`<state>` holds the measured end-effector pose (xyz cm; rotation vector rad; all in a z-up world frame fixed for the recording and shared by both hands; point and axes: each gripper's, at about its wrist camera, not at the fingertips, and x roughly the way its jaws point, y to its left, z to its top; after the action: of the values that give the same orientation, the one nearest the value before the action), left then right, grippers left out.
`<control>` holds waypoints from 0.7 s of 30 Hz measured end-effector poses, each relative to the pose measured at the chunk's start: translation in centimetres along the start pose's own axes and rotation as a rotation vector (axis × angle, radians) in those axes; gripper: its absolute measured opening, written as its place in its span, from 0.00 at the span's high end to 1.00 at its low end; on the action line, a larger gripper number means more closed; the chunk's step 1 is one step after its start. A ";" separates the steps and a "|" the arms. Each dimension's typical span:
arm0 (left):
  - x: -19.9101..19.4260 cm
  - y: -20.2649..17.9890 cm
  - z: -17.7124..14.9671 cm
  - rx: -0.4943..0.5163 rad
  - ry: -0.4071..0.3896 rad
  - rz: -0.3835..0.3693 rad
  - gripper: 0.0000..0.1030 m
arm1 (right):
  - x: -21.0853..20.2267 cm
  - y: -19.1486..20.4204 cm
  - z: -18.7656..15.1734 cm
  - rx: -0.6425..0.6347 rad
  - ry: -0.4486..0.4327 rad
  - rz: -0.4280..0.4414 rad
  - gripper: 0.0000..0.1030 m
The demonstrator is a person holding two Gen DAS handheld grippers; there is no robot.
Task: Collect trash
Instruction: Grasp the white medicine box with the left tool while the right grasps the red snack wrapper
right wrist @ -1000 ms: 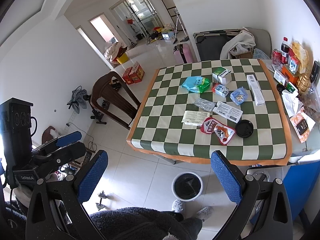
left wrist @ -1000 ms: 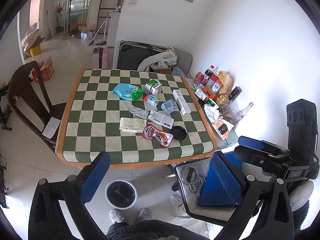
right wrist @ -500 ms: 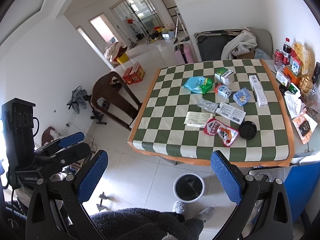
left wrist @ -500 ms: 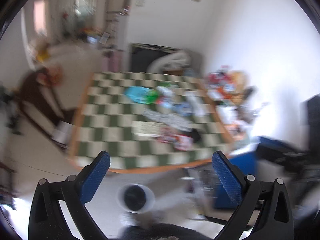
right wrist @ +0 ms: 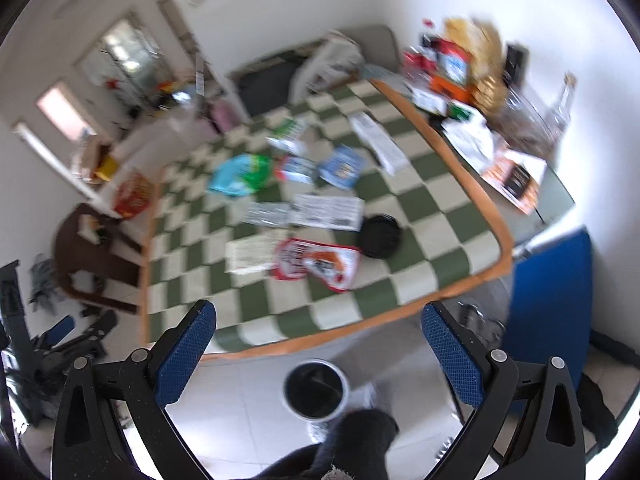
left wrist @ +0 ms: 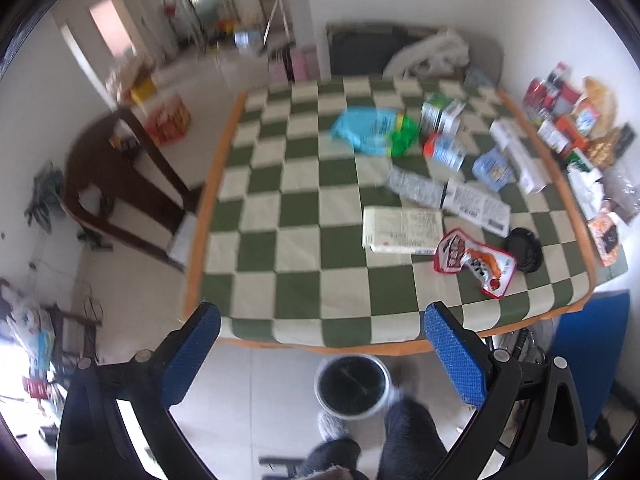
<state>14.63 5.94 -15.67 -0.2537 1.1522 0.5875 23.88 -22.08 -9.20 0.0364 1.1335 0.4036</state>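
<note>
Overhead, both hand-held grippers [left wrist: 320, 354] [right wrist: 318, 354] spread wide, empty; wrappers [left wrist: 474, 266] litter checkered table [left wrist: 300, 220]; bin [left wrist: 352, 386] below.

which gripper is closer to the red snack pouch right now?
Right, marginally, judging by apparent size. The red snack pouch sits centred ahead of the right gripper; from the left gripper it lies ahead and off to the right. Both hover short of the table.

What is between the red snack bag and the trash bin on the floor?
Only bare checkered tablecloth lies between the red snack bag and the trash bin; left wrist view.
</note>
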 end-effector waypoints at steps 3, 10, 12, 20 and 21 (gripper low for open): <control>4.6 -1.1 1.2 -0.021 0.082 0.035 0.00 | 4.7 -1.7 1.5 -0.004 0.065 -0.040 0.00; 13.7 -2.2 1.9 -0.050 0.248 0.242 0.00 | 20.7 1.0 5.6 -0.354 0.310 -0.050 0.00; 16.3 -2.1 1.5 -0.072 0.313 0.283 0.00 | 25.0 2.8 5.7 -0.495 0.386 -0.059 0.00; 22.1 -1.0 -0.7 -0.202 0.488 0.318 0.00 | 39.2 7.7 2.0 -0.913 0.644 -0.102 0.06; 22.1 -1.0 -0.8 -0.208 0.500 0.319 0.00 | 39.7 7.8 1.7 -0.920 0.660 -0.097 0.05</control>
<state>20.72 11.52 -36.23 -0.4135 1.6323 0.9628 37.40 -1.42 -41.29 -1.0170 1.4833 0.8539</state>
